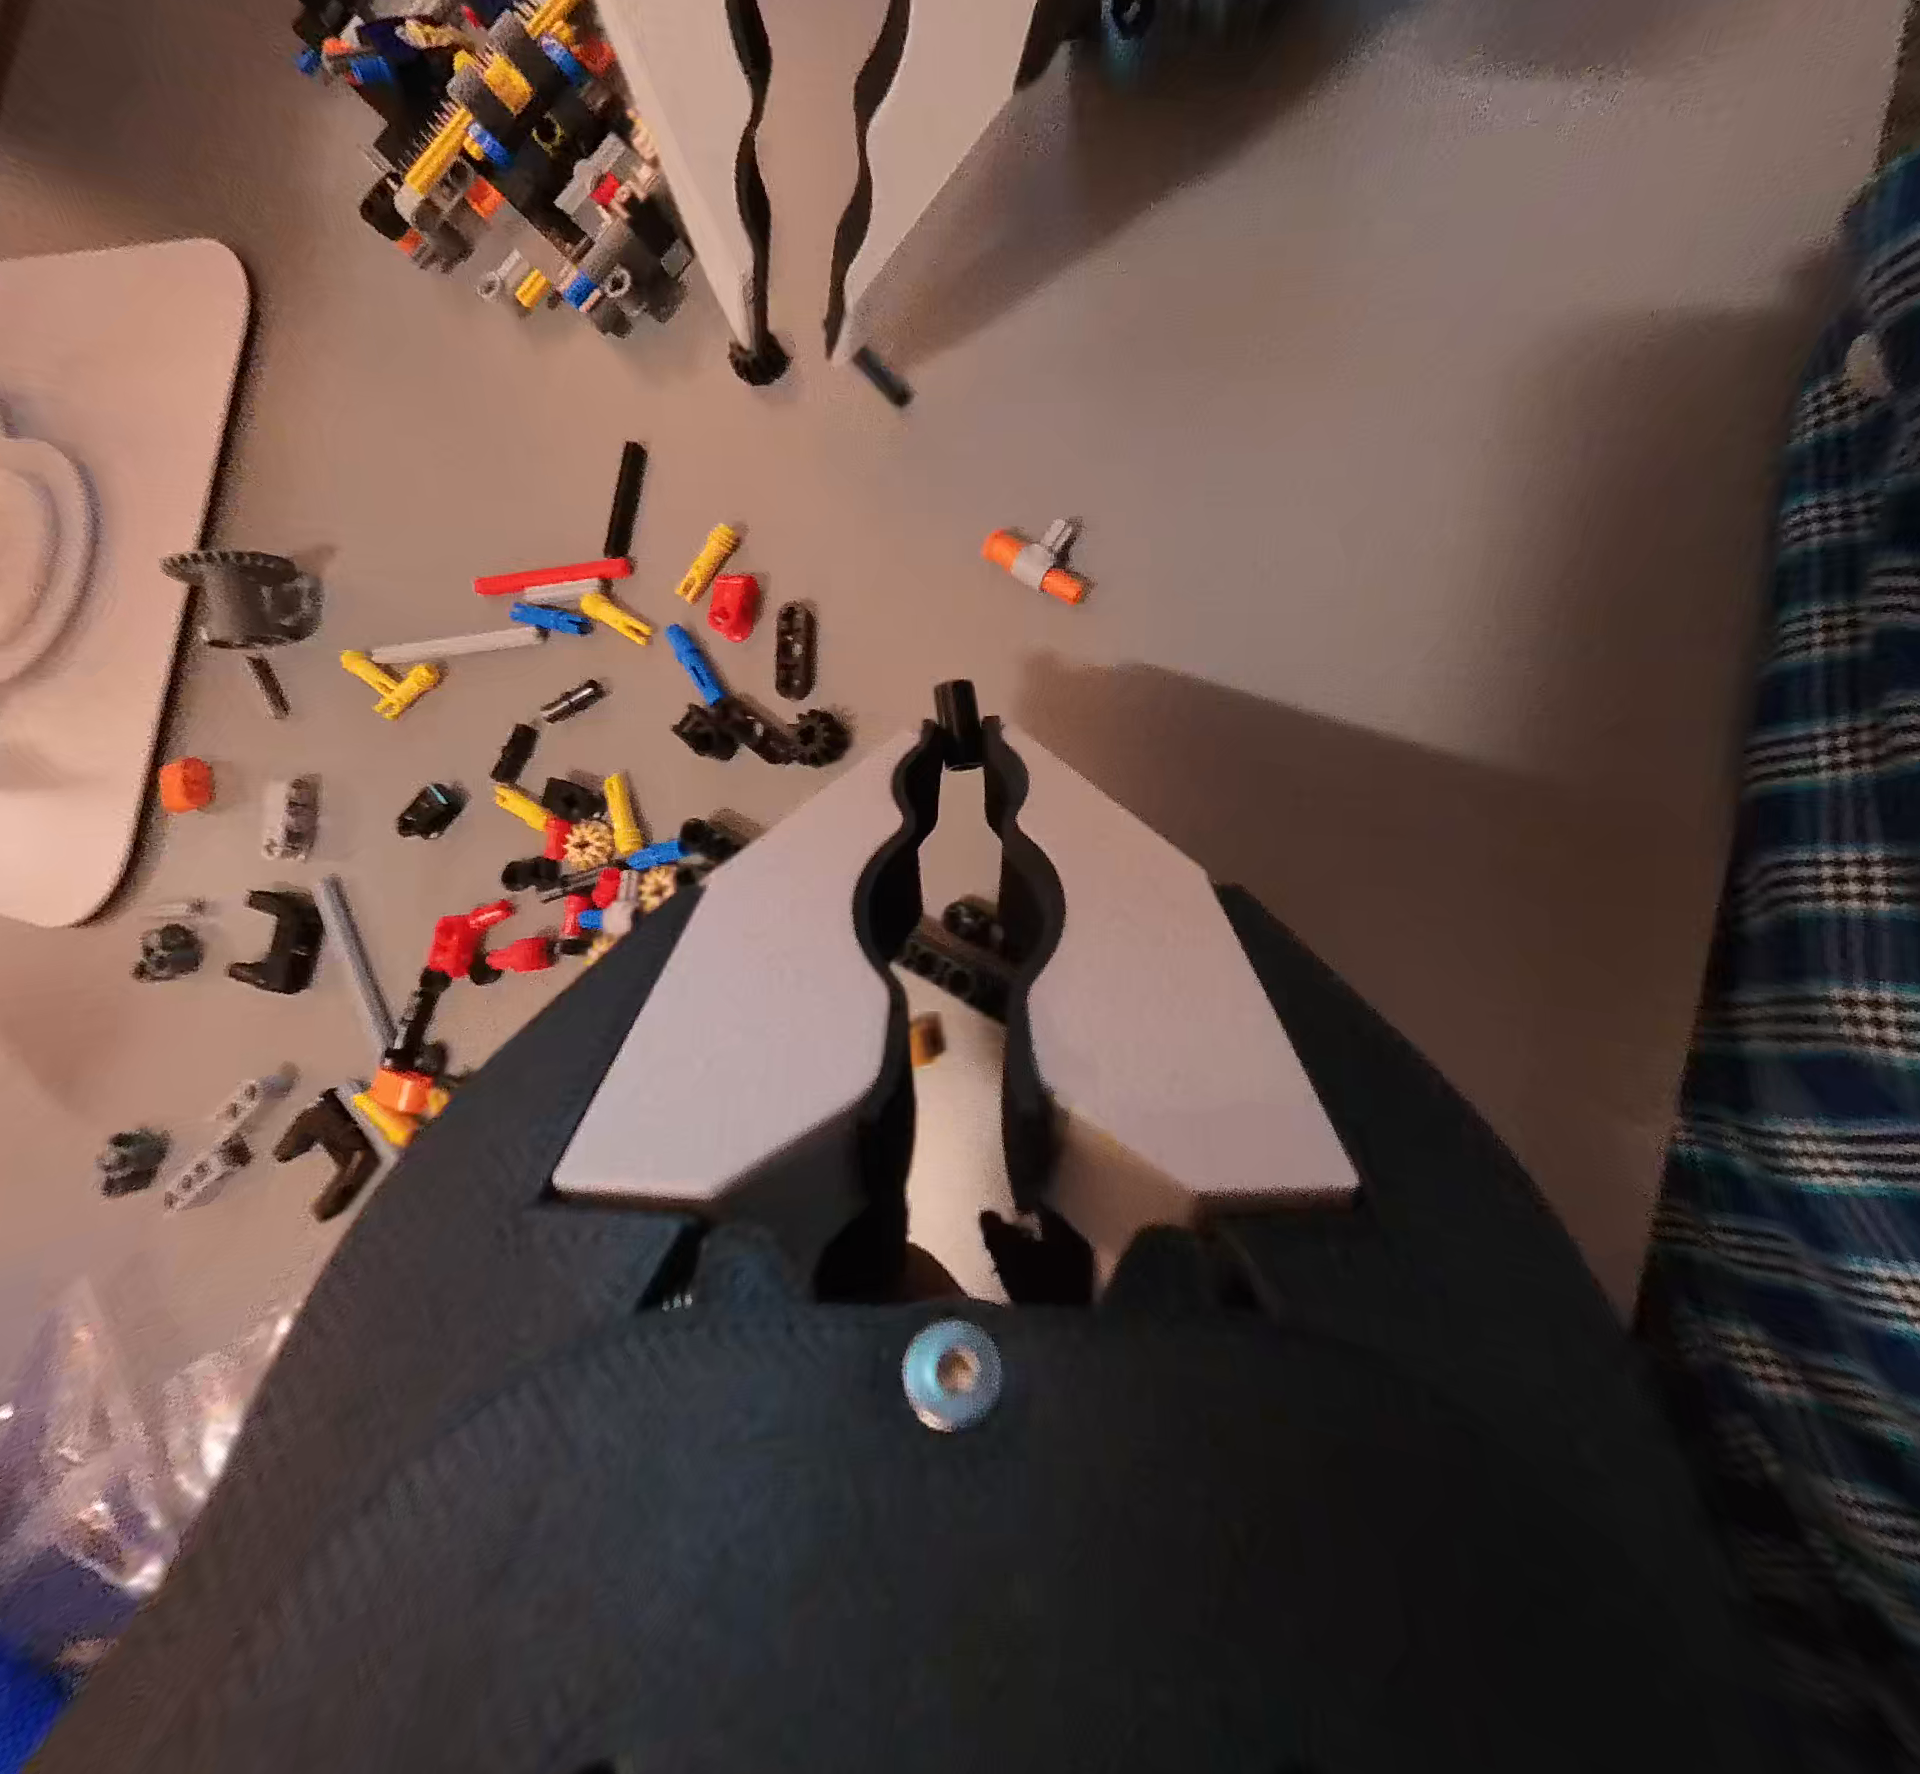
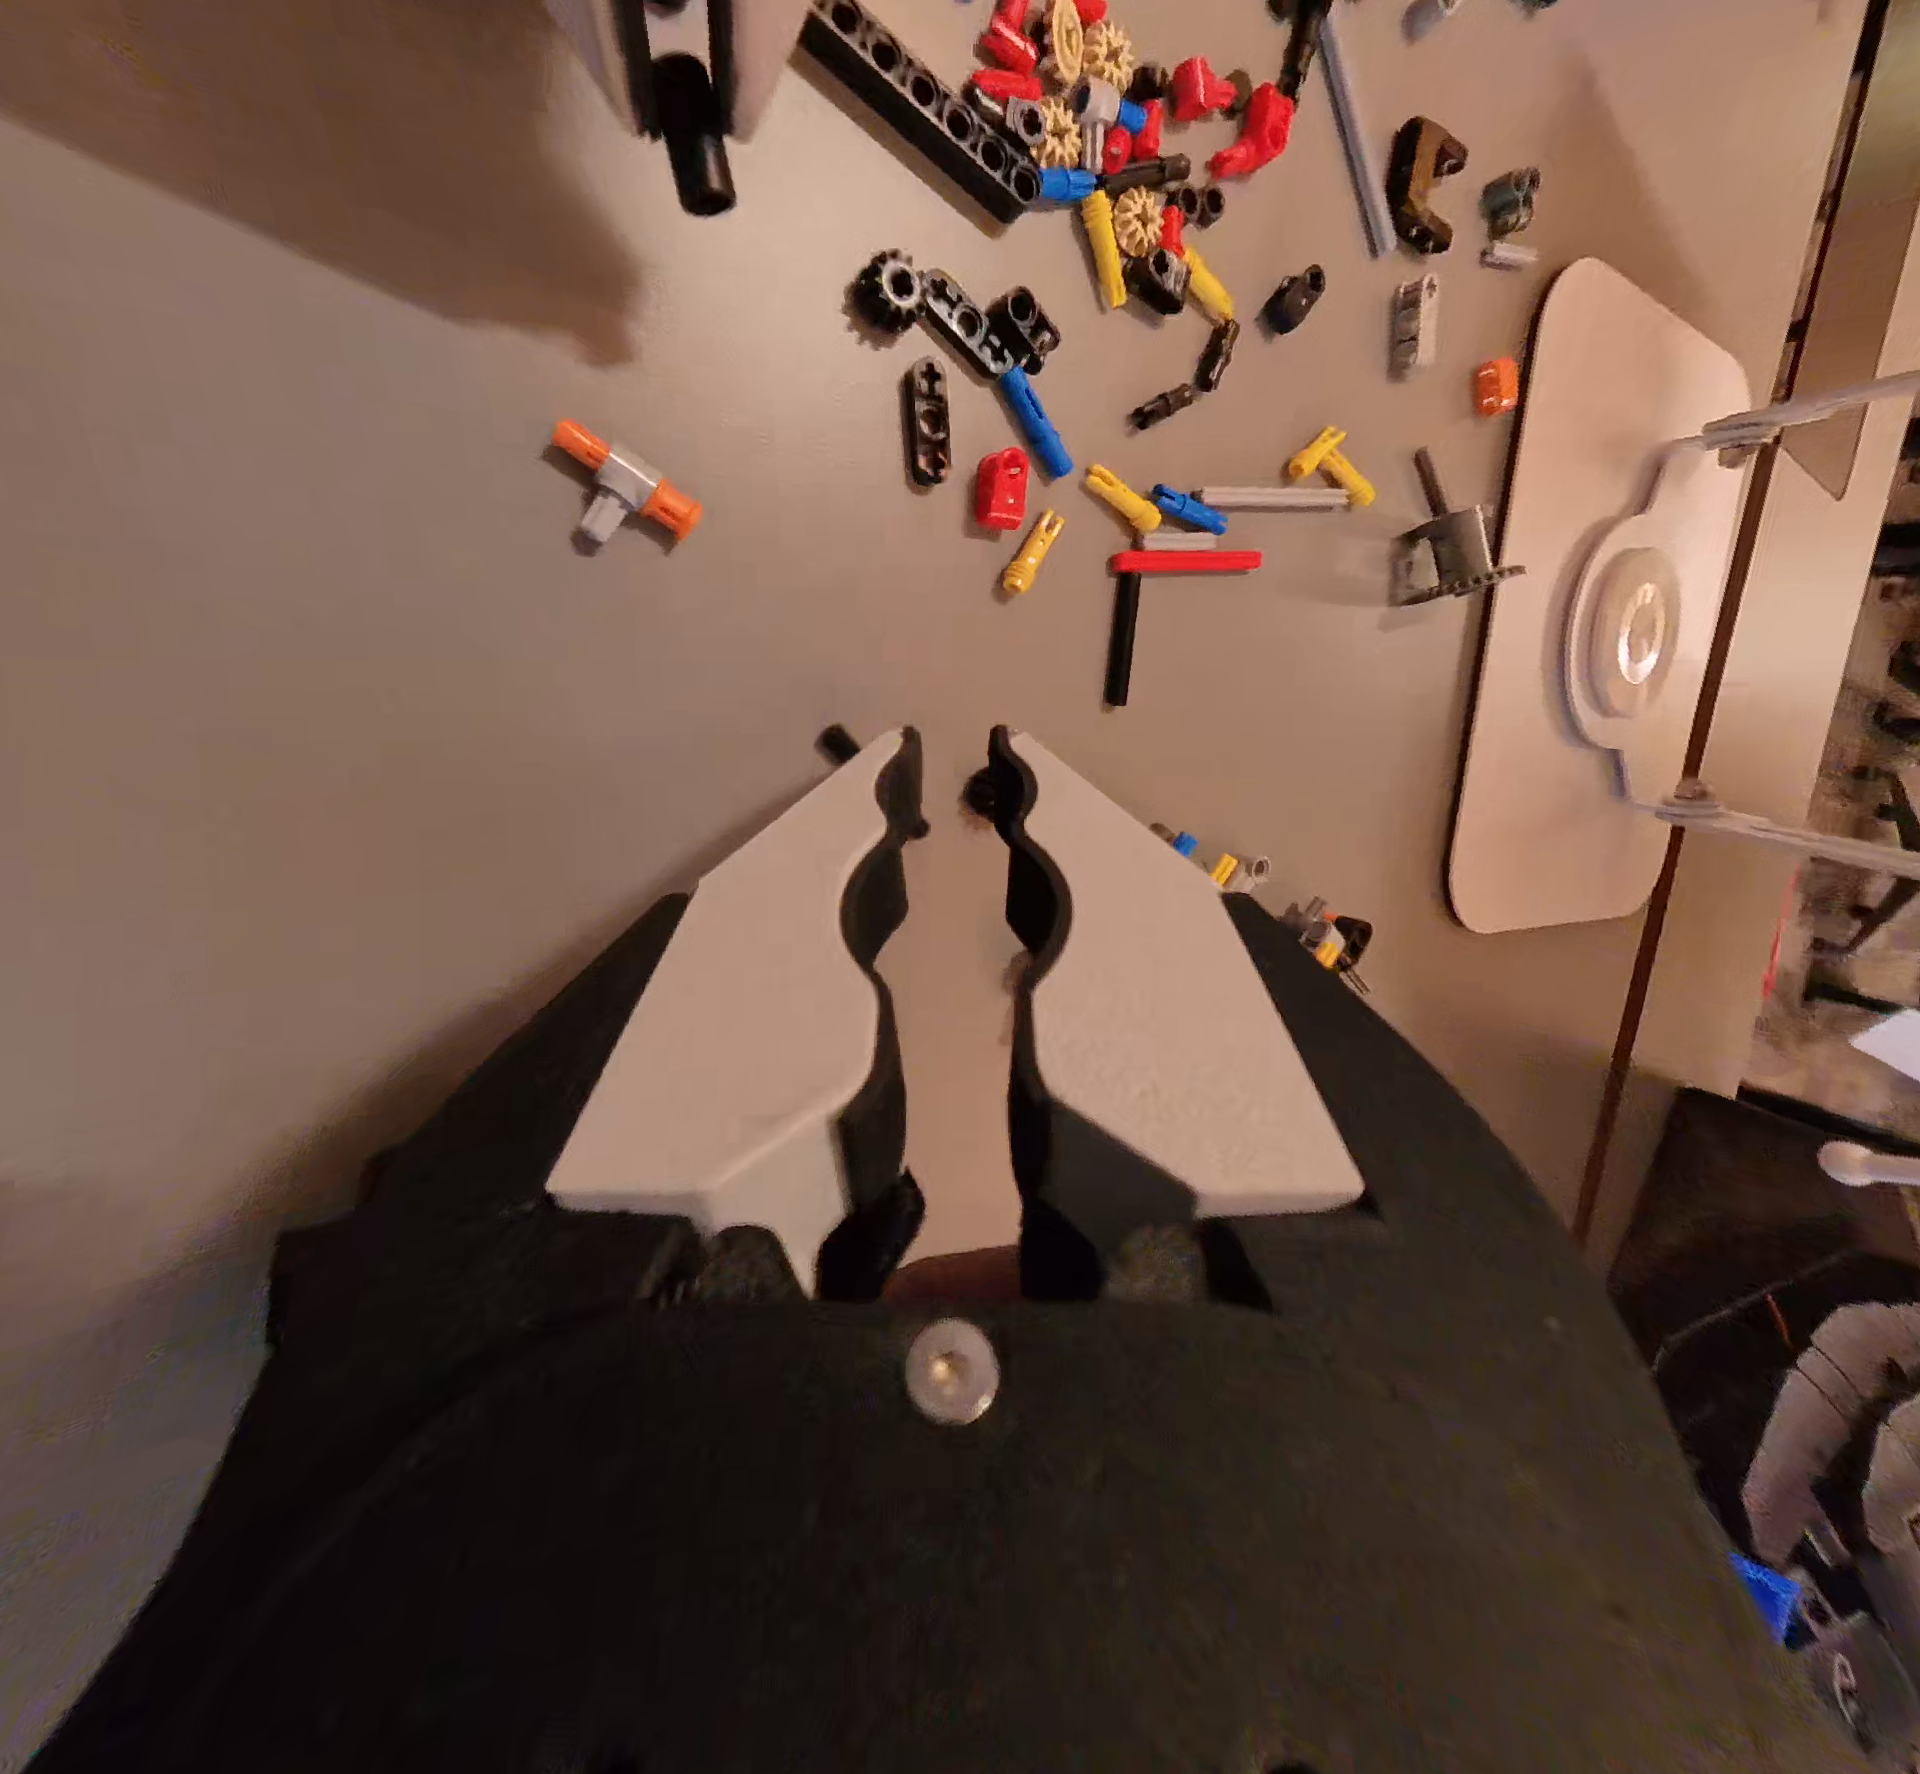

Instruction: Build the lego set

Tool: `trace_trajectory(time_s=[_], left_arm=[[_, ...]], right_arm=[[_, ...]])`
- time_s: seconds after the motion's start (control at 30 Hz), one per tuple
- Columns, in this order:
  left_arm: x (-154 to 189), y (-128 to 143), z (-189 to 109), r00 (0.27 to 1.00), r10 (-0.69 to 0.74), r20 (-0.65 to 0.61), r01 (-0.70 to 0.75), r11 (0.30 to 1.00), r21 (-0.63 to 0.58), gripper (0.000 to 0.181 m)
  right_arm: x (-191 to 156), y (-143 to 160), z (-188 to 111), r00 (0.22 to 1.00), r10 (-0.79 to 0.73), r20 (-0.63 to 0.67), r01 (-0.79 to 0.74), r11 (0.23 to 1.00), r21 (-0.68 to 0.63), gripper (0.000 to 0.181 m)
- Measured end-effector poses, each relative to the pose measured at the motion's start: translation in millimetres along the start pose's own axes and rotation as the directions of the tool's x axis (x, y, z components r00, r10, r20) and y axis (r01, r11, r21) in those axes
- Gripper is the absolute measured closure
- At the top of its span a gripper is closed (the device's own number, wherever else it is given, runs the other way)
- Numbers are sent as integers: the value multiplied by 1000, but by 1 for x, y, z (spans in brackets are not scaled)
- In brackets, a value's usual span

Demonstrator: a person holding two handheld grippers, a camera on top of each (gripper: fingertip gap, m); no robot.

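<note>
My left gripper [image 1: 956, 737] is shut on a short black tube piece [image 1: 954, 722] and holds it above the table; the right wrist view shows this gripper [image 2: 681, 119] at the top left with the tube [image 2: 701, 155] sticking out of its tips. My right gripper [image 2: 954, 742] is open with a narrow gap, tips low over the table. A small black pin [image 2: 977, 789] lies by its right finger and another [image 2: 836, 742] just left of it. A partly built model [image 1: 499, 93] stands beside the right gripper [image 1: 795, 353].
Loose pieces [image 1: 623, 644] of several colours are scattered between the grippers. An orange and grey axle piece [image 1: 1034, 566] lies apart. A long black beam [image 2: 914, 98], a pale board [image 2: 1590, 602], a plastic bag [image 1: 104, 1464] and a plaid sleeve [image 1: 1808, 893] are also in view. There is about 10 cm between the tips of the two grippers.
</note>
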State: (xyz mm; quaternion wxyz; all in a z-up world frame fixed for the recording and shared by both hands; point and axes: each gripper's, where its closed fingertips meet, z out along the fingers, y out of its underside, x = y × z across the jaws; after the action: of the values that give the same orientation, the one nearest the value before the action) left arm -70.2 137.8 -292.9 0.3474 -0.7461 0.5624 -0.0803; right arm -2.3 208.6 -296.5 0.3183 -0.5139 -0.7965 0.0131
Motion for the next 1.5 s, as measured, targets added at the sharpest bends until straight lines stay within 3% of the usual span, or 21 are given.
trace_trajectory(time_s=[0.13, 0.3, 0.43, 0.63, 0.87, 1.17, 1.23, 1.5], left_arm=[[11, -3, 3, 997, -78, -6, 78, 997, 21, 176], [19, -5, 9, 988, -157, 7, 156, 987, 32, 176], [24, -5, 15, 984, -177, 8, 177, 984, 23, 176], [23, 2, 15, 978, -209, 8, 209, 978, 17, 176], [29, 9, 7, 975, -220, 12, 220, 975, 8, 176], [27, 14, 3, 968, -247, 38, 246, 969, 20, 176], [27, 17, 4, 967, -251, 38, 251, 968, 21, 176], [27, 14, 6, 972, -228, 57, 227, 974, 22, 176]], right_arm=[[-24, -25, -13, 988, -87, 128, 67, 986, 153, 169], [-43, -44, 0, 941, -221, 257, 160, 958, 239, 159], [-52, -49, 11, 905, -251, 343, 168, 952, 255, 170], [-53, -48, 12, 919, -185, 348, 107, 967, 230, 181], [-48, -67, 7, 896, -279, 345, 177, 938, 298, 155], [-59, -87, 21, 843, -331, 424, 189, 920, 343, 165], [-60, -88, 22, 850, -309, 426, 172, 928, 330, 173], [-62, -81, 19, 905, -129, 405, 45, 977, 211, 173]])
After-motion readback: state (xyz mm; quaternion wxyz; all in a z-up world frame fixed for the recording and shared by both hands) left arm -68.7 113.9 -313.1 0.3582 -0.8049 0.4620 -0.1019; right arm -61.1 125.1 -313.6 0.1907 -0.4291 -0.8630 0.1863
